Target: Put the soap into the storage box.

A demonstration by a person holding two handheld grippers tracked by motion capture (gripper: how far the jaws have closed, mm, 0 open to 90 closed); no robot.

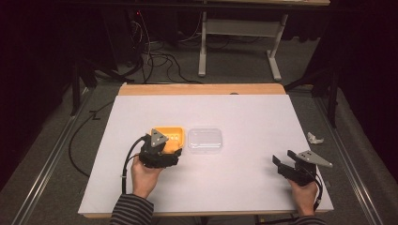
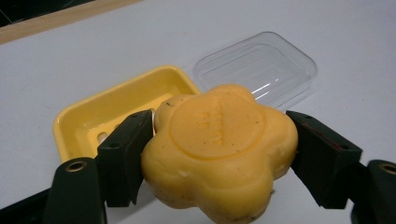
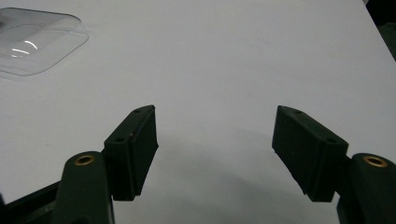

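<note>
- The left gripper (image 2: 219, 154) is clamping a flower-shaped yellow soap (image 2: 219, 156) just above the yellow soap dish (image 2: 88, 119).
- The right gripper (image 3: 215, 154) is idling open, empty.
- Seating the soap and fitting the clear lid (image 2: 261, 67) are probably remaining.

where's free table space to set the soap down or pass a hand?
Free: the table between the clear lid and right gripper, plus the far strip behind the yellow dish. Crowded: the near-left, where the left gripper, shut on the soap, sits by dish and lid.
</note>
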